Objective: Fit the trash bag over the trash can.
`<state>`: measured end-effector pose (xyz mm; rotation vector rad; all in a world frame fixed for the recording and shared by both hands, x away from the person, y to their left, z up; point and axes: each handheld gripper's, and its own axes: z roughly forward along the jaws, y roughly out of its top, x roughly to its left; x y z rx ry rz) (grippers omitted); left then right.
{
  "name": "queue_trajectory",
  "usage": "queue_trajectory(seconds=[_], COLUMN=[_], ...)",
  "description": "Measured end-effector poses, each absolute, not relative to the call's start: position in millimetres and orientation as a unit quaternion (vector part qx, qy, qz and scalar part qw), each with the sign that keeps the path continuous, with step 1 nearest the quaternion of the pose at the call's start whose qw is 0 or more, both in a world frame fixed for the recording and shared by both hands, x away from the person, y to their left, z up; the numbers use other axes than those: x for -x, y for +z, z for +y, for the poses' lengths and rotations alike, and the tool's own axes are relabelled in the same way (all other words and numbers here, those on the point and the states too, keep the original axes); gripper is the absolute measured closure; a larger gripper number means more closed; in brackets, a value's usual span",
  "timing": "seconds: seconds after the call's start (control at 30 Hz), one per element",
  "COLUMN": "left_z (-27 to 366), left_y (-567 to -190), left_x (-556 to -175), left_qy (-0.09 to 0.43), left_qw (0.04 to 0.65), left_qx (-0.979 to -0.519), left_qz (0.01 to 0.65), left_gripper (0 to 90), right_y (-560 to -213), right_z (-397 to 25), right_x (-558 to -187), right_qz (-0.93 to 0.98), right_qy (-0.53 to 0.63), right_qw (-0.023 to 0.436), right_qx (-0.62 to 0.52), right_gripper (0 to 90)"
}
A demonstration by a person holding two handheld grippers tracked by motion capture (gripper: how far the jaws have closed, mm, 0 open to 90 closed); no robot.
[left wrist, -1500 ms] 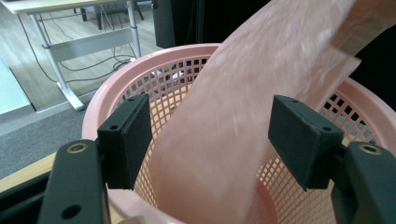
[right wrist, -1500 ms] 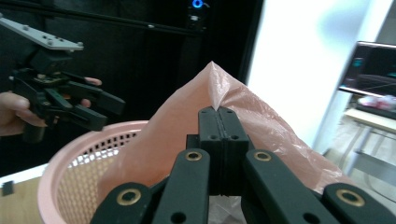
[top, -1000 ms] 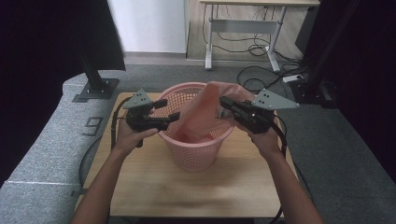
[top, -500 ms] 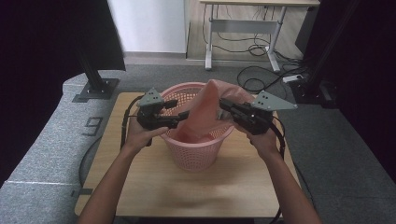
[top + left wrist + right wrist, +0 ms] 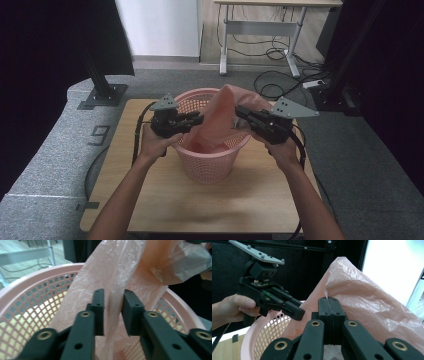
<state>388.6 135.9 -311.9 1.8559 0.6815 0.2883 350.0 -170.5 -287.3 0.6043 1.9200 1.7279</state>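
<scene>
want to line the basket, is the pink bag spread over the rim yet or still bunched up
Still bunched. The pink bag rises in a peak above the basket, pinched by the right hand-held gripper; the left hand-held gripper stands open around a fold.

Pink bag: thin crinkled plastic film, translucent, slight sheen. Basket: pink rigid plastic, lattice walls, smooth rim. Both claws, left claw and right claw: matt black plastic, brass-look rivets. Bench: pale wood grain, matt.
</scene>
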Motion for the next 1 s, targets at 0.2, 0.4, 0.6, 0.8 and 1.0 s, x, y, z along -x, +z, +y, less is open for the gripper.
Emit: queue_trajectory(seconds=[0.2, 0.4, 0.6, 0.8, 1.0], left_z=[138.2, 150.3, 159.9, 167.2, 175.1], left_y=[-311.1, -313.5, -316.0, -317.4, -318.5], left_x=[-390.8, -390.1, -388.7, -388.2, -388.8], left_qy=[0.096, 0.098, 0.101, 0.102, 0.100], left_qw=[0.540, 0.544, 0.540, 0.538, 0.541], left_qx=[-0.782, -0.775, -0.773, -0.770, -0.765], left_qz=[0.296, 0.307, 0.319, 0.326, 0.333], left_gripper=[89.7, 89.9, 89.9, 89.9, 89.9], right_y=[-288.1, -300.2, -322.7, -342.0, -355.5], right_z=[-175.3, -198.3, -232.2, -261.2, -278.4], right_x=[-347.4, -328.6, -310.1, -301.8, -302.5], right_qz=[0.706, 0.695, 0.683, 0.674, 0.671], right_qy=[0.628, 0.630, 0.634, 0.634, 0.626], right_qw=[0.239, 0.251, 0.255, 0.255, 0.257], right_qx=[-0.224, -0.238, -0.257, -0.278, -0.302], right_gripper=[71.8, 50.7, 44.4, 42.9, 42.9])
